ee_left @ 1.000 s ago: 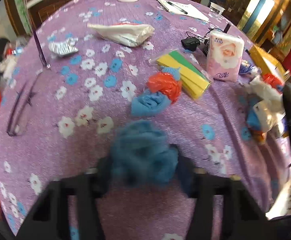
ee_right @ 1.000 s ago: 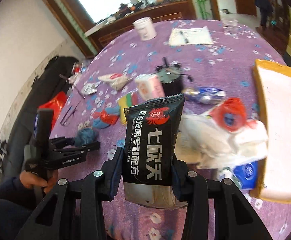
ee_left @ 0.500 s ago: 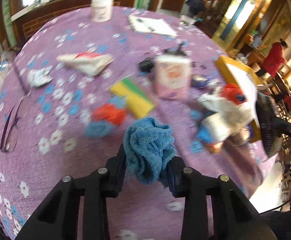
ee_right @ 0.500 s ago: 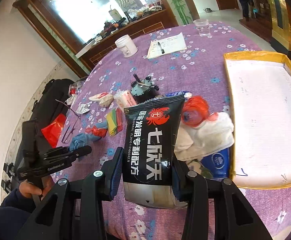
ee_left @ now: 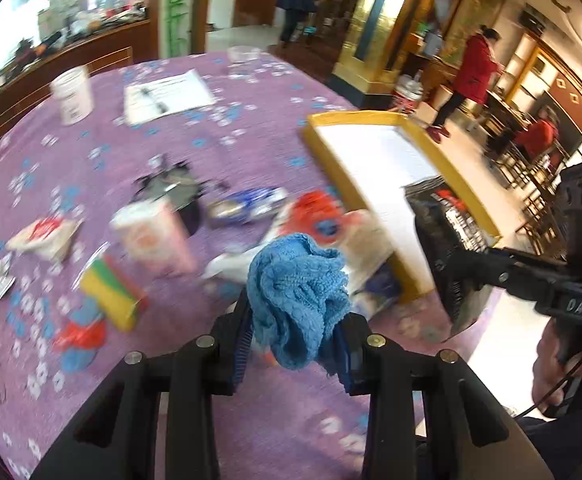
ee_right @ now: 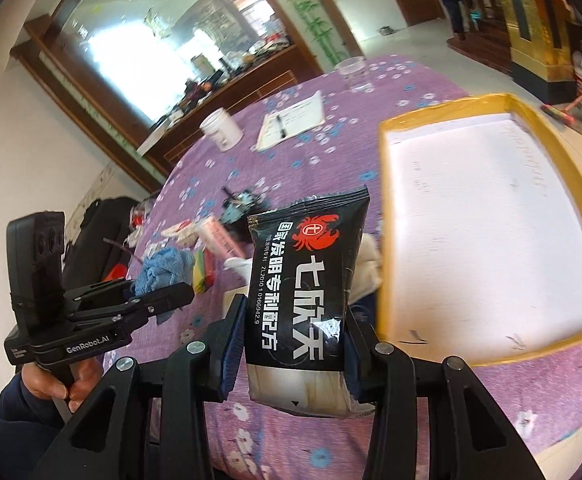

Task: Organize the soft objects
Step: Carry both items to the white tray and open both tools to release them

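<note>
A crumpled blue cloth (ee_left: 297, 296) hangs above the purple flowered table, with my left gripper (ee_left: 291, 344) shut on it. In the right wrist view the same cloth (ee_right: 163, 270) and left gripper (ee_right: 171, 292) show at the left, held by a hand. My right gripper (ee_right: 291, 344) is shut on a black snack packet (ee_right: 307, 280) with a red crab logo, standing upright. The packet (ee_left: 447, 232) also shows at the right of the left wrist view. A yellow-rimmed tray (ee_right: 383, 220) with a bare white floor lies just right of the packet; its rim (ee_left: 375, 118) is beyond the cloth.
On the table lie a pink tissue pack (ee_left: 151, 240), a yellow-green sponge pack (ee_left: 111, 292), red and blue bags (ee_left: 79, 340), a pile of white cloth with a red item (ee_left: 319, 216), a white jar (ee_left: 71, 96) and paper (ee_left: 167, 94). People stand in the room behind.
My left gripper has lifted the blue cloth off the table and swung right toward the tray. My right gripper has carried the black packet closer to the tray's left rim.
</note>
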The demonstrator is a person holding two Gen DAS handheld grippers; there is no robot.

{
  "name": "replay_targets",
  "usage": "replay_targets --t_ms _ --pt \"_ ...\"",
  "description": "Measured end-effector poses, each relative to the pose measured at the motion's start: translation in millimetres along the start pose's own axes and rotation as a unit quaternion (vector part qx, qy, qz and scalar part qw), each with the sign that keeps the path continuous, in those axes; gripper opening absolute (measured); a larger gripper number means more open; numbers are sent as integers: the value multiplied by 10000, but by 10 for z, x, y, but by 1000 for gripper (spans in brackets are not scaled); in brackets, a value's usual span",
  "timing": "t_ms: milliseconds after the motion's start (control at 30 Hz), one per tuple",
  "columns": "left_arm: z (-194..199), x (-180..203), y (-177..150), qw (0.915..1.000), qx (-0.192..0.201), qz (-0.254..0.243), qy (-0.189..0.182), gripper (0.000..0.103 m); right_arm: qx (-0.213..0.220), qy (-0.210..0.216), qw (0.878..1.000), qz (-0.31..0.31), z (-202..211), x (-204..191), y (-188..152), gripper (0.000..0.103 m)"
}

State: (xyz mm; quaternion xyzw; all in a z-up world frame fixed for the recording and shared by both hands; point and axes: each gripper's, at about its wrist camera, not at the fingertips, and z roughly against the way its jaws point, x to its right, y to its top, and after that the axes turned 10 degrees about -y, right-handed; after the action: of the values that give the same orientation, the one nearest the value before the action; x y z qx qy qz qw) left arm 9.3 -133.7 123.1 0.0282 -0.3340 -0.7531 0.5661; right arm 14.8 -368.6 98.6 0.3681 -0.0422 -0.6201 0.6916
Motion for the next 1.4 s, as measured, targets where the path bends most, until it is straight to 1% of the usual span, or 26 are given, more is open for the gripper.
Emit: replay_targets --t_ms 133,467,633,833,1100,1200,1333,1400 --pt "-143 266 201 9996 -47 -222 -153 34 80 -48 9997 -207 106 229 -1 45" --pt "-443 767 556 9975 -124 -604 -341 34 201 -129 9977 -635 277 755 21 45" --pt "-642 915 711 9968 -179 -688 -373 34 220 -143 9968 -749 285 904 95 45" --pt "-877 1001 863 9964 -241 -733 -363 34 238 -186 9960 -836 289 1129 217 45" --pt "-1335 947 1099 9972 -415 -520 -344 34 128 -367 9951 -909 67 1408 530 45" --pt "-1519 904 1185 9974 -482 -441 -297 34 35 -483 9950 -873 -87 1478 716 45" --pt "-1760 854 1334 9978 -533 -373 -139 34 -38 -710 9953 -655 -318 1514 1027 45" --pt "-1882 818 1391 9979 -580 -255 -116 34 -92 -809 9951 -565 -467 1551 1194 45"
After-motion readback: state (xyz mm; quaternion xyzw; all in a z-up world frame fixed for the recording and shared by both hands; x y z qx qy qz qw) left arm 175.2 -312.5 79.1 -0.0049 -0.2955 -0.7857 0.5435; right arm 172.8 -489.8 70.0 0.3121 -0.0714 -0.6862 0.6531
